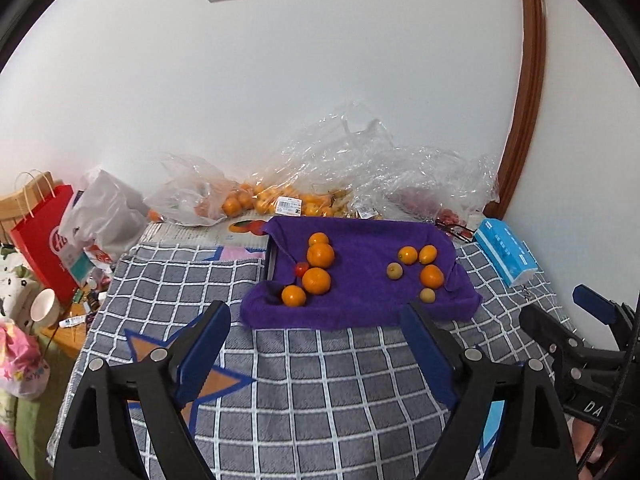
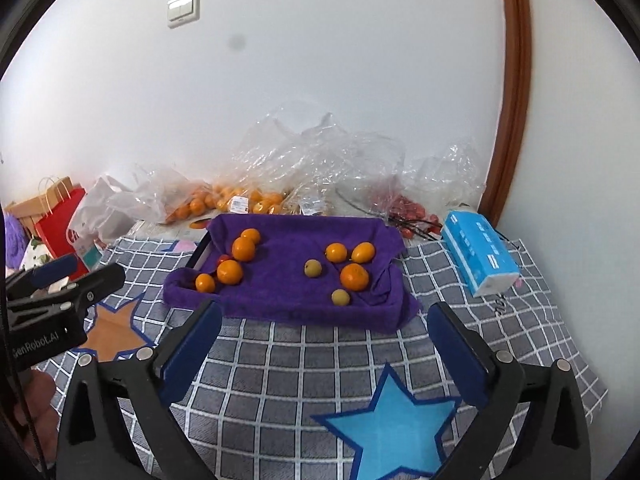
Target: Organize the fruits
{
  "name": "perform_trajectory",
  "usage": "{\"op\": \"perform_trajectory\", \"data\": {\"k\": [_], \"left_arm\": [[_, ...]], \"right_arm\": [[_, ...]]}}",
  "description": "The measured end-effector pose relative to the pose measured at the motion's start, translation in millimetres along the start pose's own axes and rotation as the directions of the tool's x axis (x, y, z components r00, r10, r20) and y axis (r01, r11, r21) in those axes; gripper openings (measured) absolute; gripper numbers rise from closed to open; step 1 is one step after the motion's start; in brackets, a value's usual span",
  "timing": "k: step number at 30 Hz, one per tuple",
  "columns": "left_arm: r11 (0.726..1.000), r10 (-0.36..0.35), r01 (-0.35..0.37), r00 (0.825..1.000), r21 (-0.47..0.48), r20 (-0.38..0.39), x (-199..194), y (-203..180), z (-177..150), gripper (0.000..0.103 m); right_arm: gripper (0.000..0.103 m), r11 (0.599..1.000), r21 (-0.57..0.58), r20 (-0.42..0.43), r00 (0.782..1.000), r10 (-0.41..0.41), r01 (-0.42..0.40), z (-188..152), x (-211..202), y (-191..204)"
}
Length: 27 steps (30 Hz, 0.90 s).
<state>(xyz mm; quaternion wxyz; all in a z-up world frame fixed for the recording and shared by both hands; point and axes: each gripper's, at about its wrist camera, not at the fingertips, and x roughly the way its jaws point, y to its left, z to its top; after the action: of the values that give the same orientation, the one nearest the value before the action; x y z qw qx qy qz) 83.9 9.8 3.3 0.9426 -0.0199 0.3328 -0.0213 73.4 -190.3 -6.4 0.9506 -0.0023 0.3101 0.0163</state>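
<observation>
- The left gripper [image 1: 316,316] is hanging over the grey checked blanket [image 1: 320,380] with its jaws spread wide and nothing between them.
- The right gripper [image 2: 324,316] is hovering just beside it, jaws gaping as well, nothing caught between its blue pads [image 2: 456,356].
- Ahead of both, beyond the fingertips and not touching them, a purple towel [image 1: 360,308] is lying draped over a tray whose dark edge [image 1: 272,260] is peeking out at the left.
- On the towel's left part, four oranges [image 1: 320,255] are sitting clustered with a small red fruit [image 1: 301,269] tucked among them.
- On its right part, three oranges [image 1: 431,276] and two yellowish-green fruits [image 1: 394,271] are lying loosely scattered, well apart from the left cluster.
- Behind the towel, clear plastic bags [image 2: 320,148] of oranges are slumping against the wall.
- A blue tissue pack [image 2: 480,256] is lying to the right of the towel.
</observation>
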Motion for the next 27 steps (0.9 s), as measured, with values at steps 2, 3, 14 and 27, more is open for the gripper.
{"op": "perform_trajectory", "data": {"k": [2, 3, 14, 27], "left_arm": [[1.000, 0.010, -0.010, 1.000, 0.002, 0.007, -6, -1, -5, 0.087], [1.000, 0.011, -0.011, 1.000, 0.001, 0.010, -8, -2, -7, 0.087], [1.000, 0.014, -0.014, 0.999, -0.003, 0.032, -29, -2, -18, 0.087], [1.000, 0.023, -0.023, 0.999, -0.009, 0.031, -32, 0, -20, 0.087]], "right_arm": [[0.102, 1.000, 0.004, -0.004, 1.000, -0.003, 0.003, -5, -3, -2], [0.102, 1.000, 0.004, -0.006, 1.000, -0.007, 0.007, -8, -5, -2], [0.102, 1.000, 0.009, 0.015, 1.000, -0.011, 0.011, -14, -25, -2], [0.102, 1.000, 0.020, 0.020, 1.000, -0.012, 0.012, -15, -32, -3]]}}
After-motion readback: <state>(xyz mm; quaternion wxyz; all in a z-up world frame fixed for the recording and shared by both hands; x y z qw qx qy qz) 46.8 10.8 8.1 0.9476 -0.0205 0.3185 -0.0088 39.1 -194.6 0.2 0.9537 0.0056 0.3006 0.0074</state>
